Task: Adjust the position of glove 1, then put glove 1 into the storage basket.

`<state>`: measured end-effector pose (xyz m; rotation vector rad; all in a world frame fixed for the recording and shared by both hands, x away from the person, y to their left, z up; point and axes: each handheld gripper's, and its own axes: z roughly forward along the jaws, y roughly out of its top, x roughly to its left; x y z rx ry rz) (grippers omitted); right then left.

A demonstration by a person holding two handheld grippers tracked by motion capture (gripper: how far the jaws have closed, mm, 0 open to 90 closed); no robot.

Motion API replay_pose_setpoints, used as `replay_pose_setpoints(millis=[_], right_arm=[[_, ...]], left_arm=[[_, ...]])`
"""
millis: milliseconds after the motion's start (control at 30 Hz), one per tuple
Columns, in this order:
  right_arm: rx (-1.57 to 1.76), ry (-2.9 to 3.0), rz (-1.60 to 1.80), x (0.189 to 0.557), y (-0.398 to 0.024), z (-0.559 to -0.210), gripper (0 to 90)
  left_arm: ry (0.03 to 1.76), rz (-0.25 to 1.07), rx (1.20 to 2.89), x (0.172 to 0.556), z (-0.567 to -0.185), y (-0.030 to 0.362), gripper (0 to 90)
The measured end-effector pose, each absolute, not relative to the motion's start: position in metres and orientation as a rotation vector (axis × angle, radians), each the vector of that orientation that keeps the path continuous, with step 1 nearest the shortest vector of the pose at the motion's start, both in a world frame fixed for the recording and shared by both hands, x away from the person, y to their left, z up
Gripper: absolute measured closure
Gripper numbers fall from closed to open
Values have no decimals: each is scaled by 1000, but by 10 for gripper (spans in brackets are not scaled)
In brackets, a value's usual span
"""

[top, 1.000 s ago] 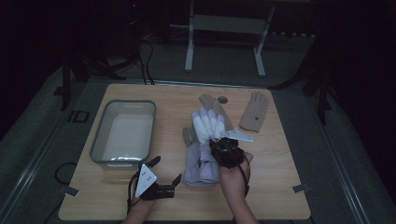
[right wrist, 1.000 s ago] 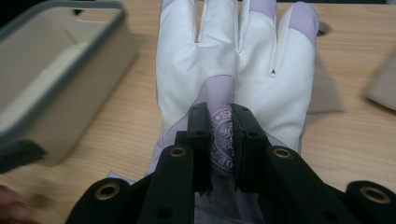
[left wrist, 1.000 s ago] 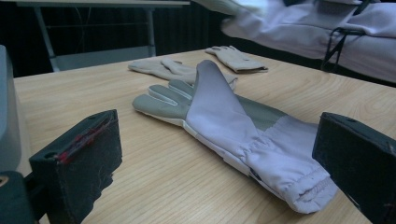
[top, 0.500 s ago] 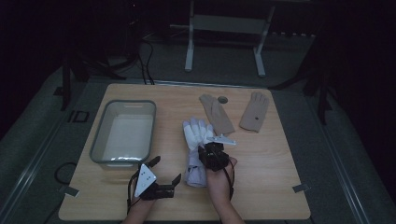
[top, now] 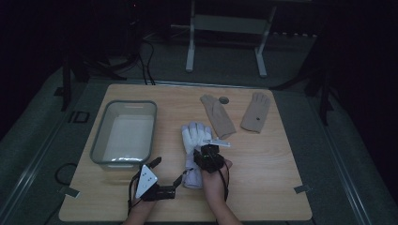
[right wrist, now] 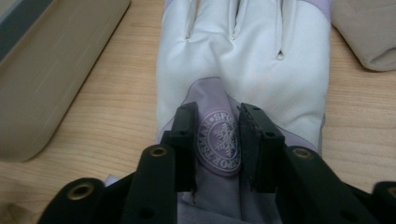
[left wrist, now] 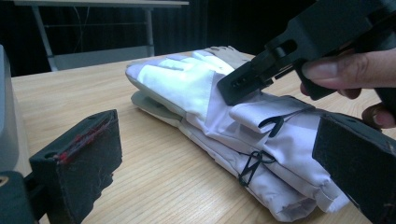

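A stacked pair of white and lilac padded gloves (top: 193,140) lies at mid table, fingers pointing away from me. My right gripper (top: 203,150) sits low over the cuff end. In the right gripper view its jaws (right wrist: 217,119) have just been opening. They stand a little apart on either side of the round snowflake badge (right wrist: 219,140), pinching nothing. The gloves (left wrist: 187,88) lie between and beyond the wide-apart jaws of my left gripper (left wrist: 219,149). It is open and rests on the table at the front left (top: 169,169). The right gripper's jaw (left wrist: 254,74) hovers over the gloves there.
A grey plastic tub (top: 97,149) stands at the left, and its wall (right wrist: 46,70) is close beside the gloves. Two beige knit gloves (top: 218,115) (top: 256,110) lie flat at the back right, with a small round disc (top: 223,100) between them. The table ends just behind both hands.
The right gripper came down and toward the near edge, bringing the white gloves with it. Its jaws, shut before, now stand apart. The left gripper stayed put.
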<state>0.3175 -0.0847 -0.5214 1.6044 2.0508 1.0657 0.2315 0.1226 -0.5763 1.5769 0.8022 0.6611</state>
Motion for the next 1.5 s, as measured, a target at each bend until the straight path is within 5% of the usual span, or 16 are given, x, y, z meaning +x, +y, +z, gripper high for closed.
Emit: replay_pose_setpoints(millis=[167,433,667,1100,1300,1500], right_arm=[[1574,2066,1090,317,-88,-515,596],[1485,2150,1164,322,-107,-491,330],[1417,2163,1186,330,-126,-478,184],[1075,2273,1290,342,-160,-468,168],[916,2262,1301,342,-176,-457,152],[1097,2365,1338,356,-186,-447,144]], left_arm=[[801,662,1582,232,-576,122,19],[803,664,1584,232,-576,122,19],[812,659,1581,232,-576,122,19],[896,645,1606,235,-575,123,19],[886,528,1658,236,-563,117,19],[928,365,1711,245,-544,110,19]])
